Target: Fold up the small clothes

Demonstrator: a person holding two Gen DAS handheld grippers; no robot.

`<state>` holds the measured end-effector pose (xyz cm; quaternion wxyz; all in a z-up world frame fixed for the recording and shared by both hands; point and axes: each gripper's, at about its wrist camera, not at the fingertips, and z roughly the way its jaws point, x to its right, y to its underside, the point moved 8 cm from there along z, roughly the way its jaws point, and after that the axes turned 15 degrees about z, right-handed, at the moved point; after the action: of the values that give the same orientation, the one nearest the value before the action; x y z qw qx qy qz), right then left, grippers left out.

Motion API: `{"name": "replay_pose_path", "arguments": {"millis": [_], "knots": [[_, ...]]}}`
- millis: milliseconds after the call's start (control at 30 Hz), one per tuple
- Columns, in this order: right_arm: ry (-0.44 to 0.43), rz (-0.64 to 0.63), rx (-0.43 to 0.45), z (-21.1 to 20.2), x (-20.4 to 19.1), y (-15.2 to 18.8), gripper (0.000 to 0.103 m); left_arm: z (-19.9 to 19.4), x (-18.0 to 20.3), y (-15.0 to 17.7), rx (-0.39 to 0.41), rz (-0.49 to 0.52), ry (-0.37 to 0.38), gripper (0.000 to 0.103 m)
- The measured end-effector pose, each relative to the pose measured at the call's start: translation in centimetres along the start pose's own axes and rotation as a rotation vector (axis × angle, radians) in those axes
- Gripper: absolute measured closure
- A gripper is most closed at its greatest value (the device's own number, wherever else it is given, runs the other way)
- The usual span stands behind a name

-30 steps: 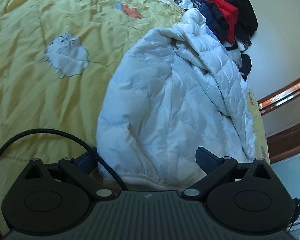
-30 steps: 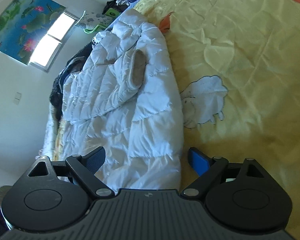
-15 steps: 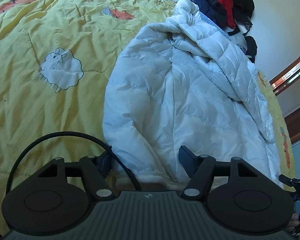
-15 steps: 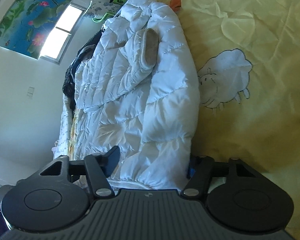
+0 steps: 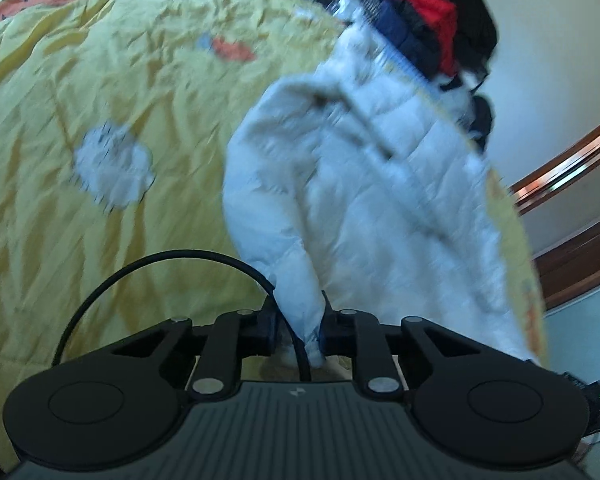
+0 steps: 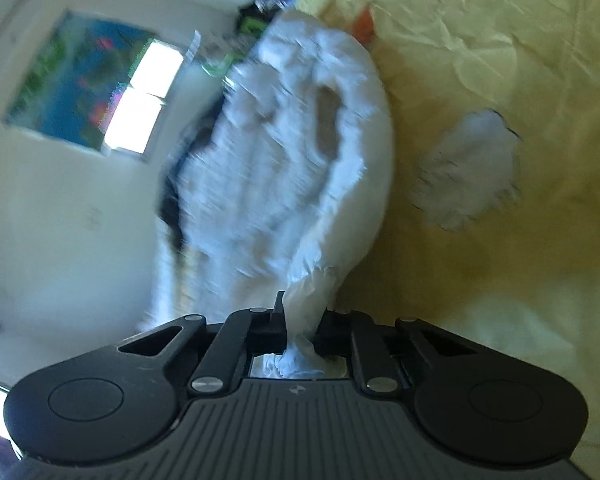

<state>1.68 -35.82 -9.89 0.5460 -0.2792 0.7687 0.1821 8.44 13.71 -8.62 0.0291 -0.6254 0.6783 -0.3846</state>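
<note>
A white quilted puffer jacket (image 5: 360, 184) lies on a yellow bedspread (image 5: 100, 80); it also shows in the right wrist view (image 6: 284, 168). My left gripper (image 5: 300, 330) is shut on the jacket's hem, with a pinch of white fabric between its fingers. My right gripper (image 6: 302, 330) is shut on the hem at the other corner, fabric bunched between its fingers. The near edge of the jacket is lifted off the bed. Both views are blurred by motion.
A pile of red, navy and black clothes (image 5: 432, 28) sits at the far end of the bed by the wall. The bedspread has sheep prints (image 5: 112, 168). A window and a picture (image 6: 100, 84) are on the wall. A black cable (image 5: 172, 258) loops over the left gripper.
Both grippers closed from open onto the jacket's hem and lifted it; the fabric now rises in a pinch between each pair of fingers.
</note>
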Motion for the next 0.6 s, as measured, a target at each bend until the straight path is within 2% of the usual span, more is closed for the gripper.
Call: {"name": "replay_pose_path", "arguments": {"millis": [133,333,467,600], "knots": [[-0.100,0.018,0.024,-0.1,-3.0,-1.9,0.088,-1.3,1.0,-3.6,0.062,-0.028,0.073,0.086],[-0.209,-0.022,0.065,1.0,-8.2,-7.0,0.088,-1.9,3.0,-11.1,0.156,-0.005,0.117,0.086],[-0.254,-0.047,0.088,3.5,-11.6,-11.8,0.088,-0.5,3.9,-17.1,0.199,0.020,0.103,0.086],[-0.280,-0.049,0.107,7.7,-14.6,-17.8,0.088,3.4,4.1,-23.8,0.201,0.026,0.068,0.086]]}}
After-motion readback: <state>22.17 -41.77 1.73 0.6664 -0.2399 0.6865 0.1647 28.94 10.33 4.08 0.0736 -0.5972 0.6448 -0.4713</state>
